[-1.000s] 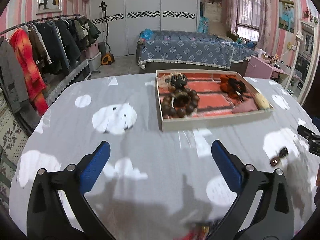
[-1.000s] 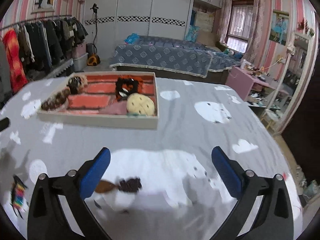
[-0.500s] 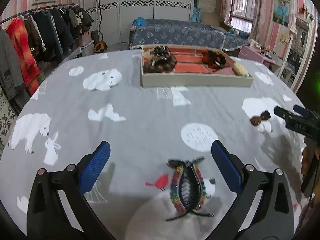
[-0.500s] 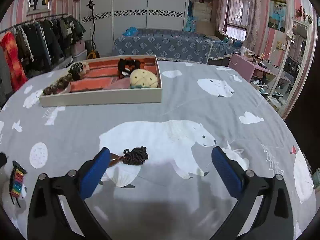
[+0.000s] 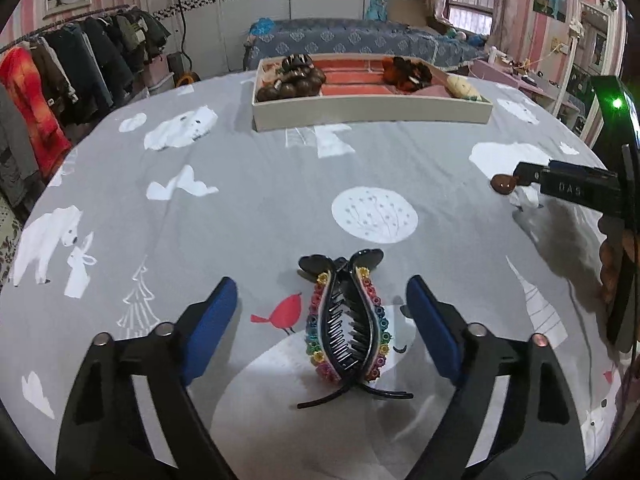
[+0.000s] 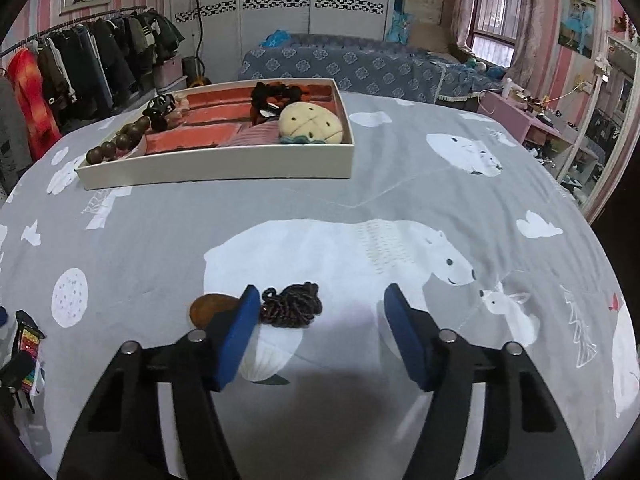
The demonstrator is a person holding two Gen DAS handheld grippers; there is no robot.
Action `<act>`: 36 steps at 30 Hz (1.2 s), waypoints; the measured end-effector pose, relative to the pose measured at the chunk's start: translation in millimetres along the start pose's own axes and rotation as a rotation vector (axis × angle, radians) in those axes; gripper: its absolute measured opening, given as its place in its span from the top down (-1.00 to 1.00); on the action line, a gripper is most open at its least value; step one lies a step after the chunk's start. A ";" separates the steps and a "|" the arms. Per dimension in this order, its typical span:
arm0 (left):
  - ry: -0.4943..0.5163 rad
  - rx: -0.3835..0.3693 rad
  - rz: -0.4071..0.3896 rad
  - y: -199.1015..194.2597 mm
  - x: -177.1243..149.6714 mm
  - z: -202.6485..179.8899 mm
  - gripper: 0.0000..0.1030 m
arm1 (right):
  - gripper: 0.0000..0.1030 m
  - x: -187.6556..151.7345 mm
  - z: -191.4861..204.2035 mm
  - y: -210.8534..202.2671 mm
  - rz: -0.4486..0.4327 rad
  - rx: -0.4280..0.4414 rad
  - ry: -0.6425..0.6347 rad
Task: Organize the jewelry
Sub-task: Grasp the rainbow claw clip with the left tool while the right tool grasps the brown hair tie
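Rainbow hair claw point(image 5: 347, 322) between the open left tool's point(image 5: 322, 304) fingers.

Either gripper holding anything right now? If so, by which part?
Nothing is held. The left gripper is open, its fingers either side of the rainbow hair claw without touching. The right gripper is open around the dark cord bundle on the tablecloth.

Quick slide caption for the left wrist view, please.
Open left hand-held gripper straddles a rainbow-flowered claw hair clip on the polar-bear cloth, jewelry tray beyond.
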State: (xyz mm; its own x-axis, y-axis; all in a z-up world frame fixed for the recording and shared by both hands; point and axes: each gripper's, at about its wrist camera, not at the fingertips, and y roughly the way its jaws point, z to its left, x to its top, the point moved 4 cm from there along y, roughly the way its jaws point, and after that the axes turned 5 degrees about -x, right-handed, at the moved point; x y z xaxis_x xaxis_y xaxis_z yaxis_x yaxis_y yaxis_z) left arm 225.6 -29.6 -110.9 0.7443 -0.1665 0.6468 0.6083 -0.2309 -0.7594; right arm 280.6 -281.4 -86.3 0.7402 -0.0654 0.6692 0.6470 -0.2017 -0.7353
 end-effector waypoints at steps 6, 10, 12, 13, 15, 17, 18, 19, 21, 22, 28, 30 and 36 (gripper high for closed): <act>-0.033 -0.030 0.051 10.6 -2.6 4.4 -0.21 | -0.01 2.3 4.5 8.7 0.029 0.031 0.004; -0.031 -0.027 0.050 10.9 -2.8 2.0 -0.11 | 0.10 3.4 7.5 13.0 0.045 0.056 0.007; -0.019 -0.018 0.053 10.8 -3.0 -1.7 -0.01 | 0.20 4.2 11.3 15.0 0.051 0.059 -0.001; -0.018 -0.010 0.057 11.4 -2.7 -2.7 -0.01 | 0.24 4.6 12.9 15.8 0.054 0.062 -0.006; -0.018 0.000 0.063 11.6 -2.0 -3.3 0.03 | 0.39 5.3 15.3 16.7 0.057 0.072 -0.009; -0.003 0.010 0.069 12.1 -2.3 -6.3 0.09 | 0.45 5.7 17.2 17.2 0.060 0.086 -0.006; 0.006 0.016 0.070 12.2 -2.3 -7.9 0.15 | 0.46 5.7 17.3 17.4 0.059 0.086 -0.006; 0.017 0.019 0.070 12.2 -2.3 -9.9 0.19 | 0.47 5.9 17.7 17.3 0.058 0.089 -0.007; 0.039 0.029 0.074 11.9 -2.3 -14.7 0.30 | 0.51 6.2 18.1 17.1 0.056 0.096 -0.006; 0.046 0.036 0.075 12.3 -2.0 -15.9 0.30 | 0.52 6.4 18.2 16.8 0.053 0.099 -0.004; 0.062 0.038 0.085 10.0 -0.8 -15.5 0.32 | 0.65 9.6 17.0 8.2 0.013 0.097 -0.011; 0.056 0.033 0.080 6.9 1.4 -13.1 0.32 | 0.65 12.8 15.9 2.9 -0.006 0.099 -0.011; 0.025 0.009 0.025 -7.5 24.8 -0.2 0.32 | 0.65 26.3 12.2 -10.2 -0.057 0.108 -0.004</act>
State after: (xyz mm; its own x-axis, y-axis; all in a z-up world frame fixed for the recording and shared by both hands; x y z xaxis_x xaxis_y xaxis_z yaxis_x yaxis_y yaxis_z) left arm 239.5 -32.2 -89.1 0.7524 -0.1962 0.6288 0.5917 -0.2179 -0.7761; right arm 295.7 -269.2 -62.5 0.7023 -0.0534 0.7099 0.7037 -0.0989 -0.7036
